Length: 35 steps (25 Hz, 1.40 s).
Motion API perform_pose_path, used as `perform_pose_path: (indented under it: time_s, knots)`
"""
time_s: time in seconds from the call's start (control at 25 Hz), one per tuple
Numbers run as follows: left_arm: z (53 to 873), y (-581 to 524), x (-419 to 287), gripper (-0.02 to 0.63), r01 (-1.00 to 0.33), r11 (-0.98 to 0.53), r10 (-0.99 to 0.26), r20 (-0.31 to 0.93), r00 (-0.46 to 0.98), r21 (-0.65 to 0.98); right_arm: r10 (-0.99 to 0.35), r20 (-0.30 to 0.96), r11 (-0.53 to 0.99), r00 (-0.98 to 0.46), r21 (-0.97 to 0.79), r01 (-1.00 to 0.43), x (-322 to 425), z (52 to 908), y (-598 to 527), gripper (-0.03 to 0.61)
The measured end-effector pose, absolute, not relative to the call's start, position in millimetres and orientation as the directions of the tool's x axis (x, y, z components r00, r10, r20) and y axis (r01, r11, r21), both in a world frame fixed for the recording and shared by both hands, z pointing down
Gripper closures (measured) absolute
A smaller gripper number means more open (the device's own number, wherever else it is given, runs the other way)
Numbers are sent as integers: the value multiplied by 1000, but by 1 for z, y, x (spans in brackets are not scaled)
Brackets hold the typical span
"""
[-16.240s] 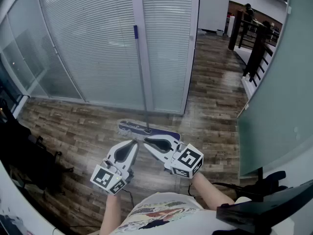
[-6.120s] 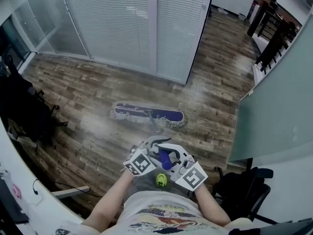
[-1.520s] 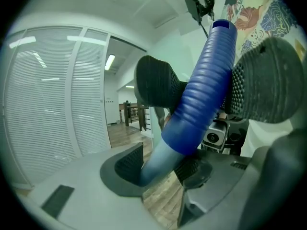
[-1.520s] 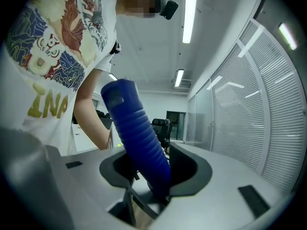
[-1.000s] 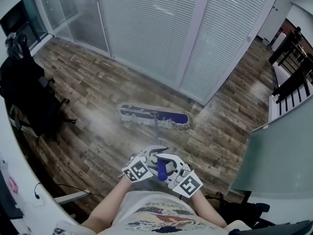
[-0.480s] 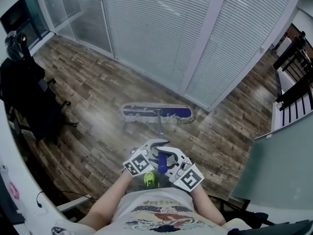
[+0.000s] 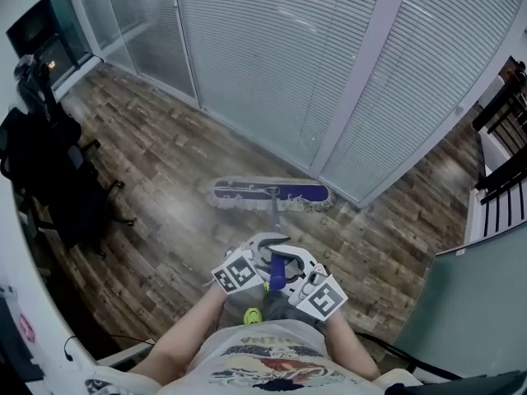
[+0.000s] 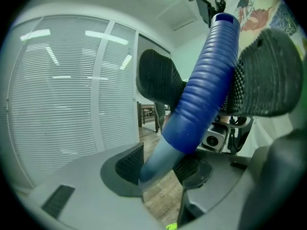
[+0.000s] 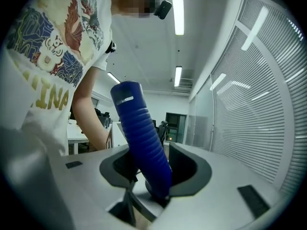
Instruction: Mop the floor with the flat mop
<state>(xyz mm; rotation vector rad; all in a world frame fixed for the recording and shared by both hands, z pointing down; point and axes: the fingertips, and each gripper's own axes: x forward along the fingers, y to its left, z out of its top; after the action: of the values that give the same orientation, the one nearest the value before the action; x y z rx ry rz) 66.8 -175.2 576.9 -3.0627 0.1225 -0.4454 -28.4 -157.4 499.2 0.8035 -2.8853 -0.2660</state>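
Status: mid-stroke, both tools on the flat mop.

- Left tool: jaws part-closed, clamped on the pale shaft of the mop handle, just below the blue ribbed grip. Pads touch the shaft both sides.
- Right tool: same gap roughly, clamped on the ribbed grip itself, higher up. Grip's top end sticks out past it toward the person's chest.
- Head view: the two tools sit close together, left tool fwd, right tool nearer the body.
- Mop head: flat on the wood floor, long side roughly parallel to the blinds partition, near its base but apart from it.
- Black office chair well off to the left.

How to do the stroke well, imo:
- Keep the head flat; don't lift the handle end so much that one edge tips up.
- Hands this close = low leverage. Steer w/ the lower tool, push w/ the upper.
- Smooth shaft may twist in the left jaws, so keep squeeze firm; ribbed grip should hold better.
- Overlap passes; paler streak left of the head looks like a wet or reflective patch, can't confirm which.
- Stop short of the partition base, then work away from it.
- Small yellow-green thing by the feet, can't ID; don't step on it.
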Motion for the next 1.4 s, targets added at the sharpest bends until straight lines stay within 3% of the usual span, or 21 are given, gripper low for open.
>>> perform_pose_path:
  time_s: [0.12, 0.28, 0.4, 0.52, 0.68, 1.08, 1.4]
  knots:
    - [573, -212, 88, 463, -54, -996, -71, 302, 951, -66, -536, -85, 827, -840, 148, -542, -9, 473, -197, 410]
    - [574, -247, 111, 463, -44, -996, -65, 321, 945, -71, -540, -189, 821, -820, 96, -563, 13, 459, -235, 410]
    - [578, -266, 126, 463, -48, -996, -71, 328, 942, -75, -528, -20, 839, -849, 144, -525, 32, 488, -250, 408]
    - [582, -282, 138, 463, -55, -995, -78, 334, 939, -78, -530, -129, 832, -838, 109, -544, 43, 476, -268, 408]
    - [584, -292, 144, 463, -72, -995, -91, 335, 938, -68, -498, 126, 861, -858, 188, -472, 55, 514, -271, 408]
    - [586, -251, 113, 457, -88, -996, -94, 321, 942, -34, -509, 125, 854, -852, 199, -481, 22, 514, -232, 410]
    - [588, -142, 37, 456, -93, -995, -98, 305, 947, -31, -500, 149, 860, -853, 206, -467, -55, 519, -123, 410]
